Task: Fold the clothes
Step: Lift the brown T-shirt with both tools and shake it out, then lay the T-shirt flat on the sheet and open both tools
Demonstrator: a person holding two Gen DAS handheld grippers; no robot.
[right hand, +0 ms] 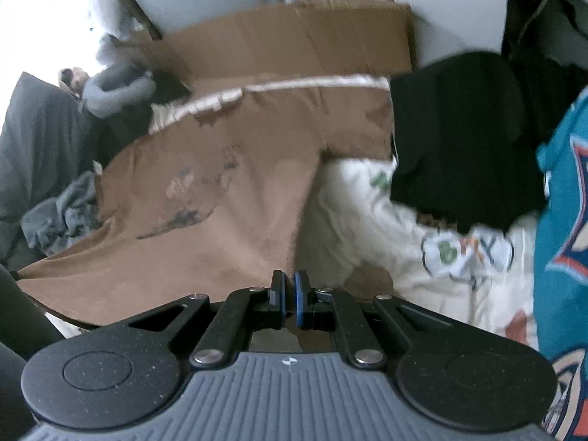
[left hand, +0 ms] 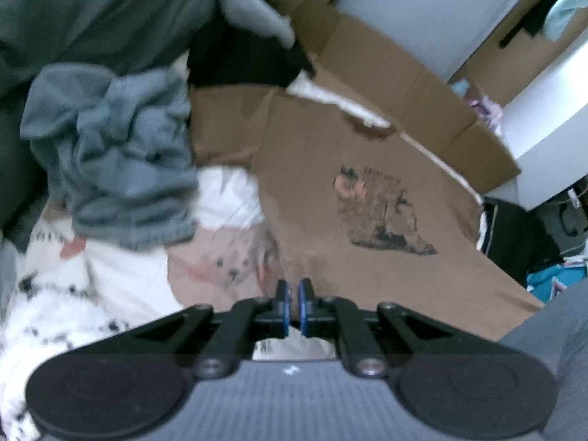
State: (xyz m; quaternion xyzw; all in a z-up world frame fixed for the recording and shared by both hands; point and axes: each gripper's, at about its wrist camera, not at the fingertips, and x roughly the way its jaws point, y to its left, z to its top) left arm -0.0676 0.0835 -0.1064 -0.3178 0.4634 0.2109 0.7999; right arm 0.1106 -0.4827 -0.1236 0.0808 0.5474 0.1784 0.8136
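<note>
My left gripper (left hand: 294,290) is clenched on the near hem of the brown T-shirt (left hand: 367,220), which lies spread flat on the white patterned bedspread (left hand: 121,279). My right gripper (right hand: 289,286) pinches the same hem's other corner, beside a black garment (right hand: 459,139).

A brown cotton T-shirt with a faded chest print (left hand: 367,198) (right hand: 205,191) lies spread flat, print up, across the bedding.
</note>
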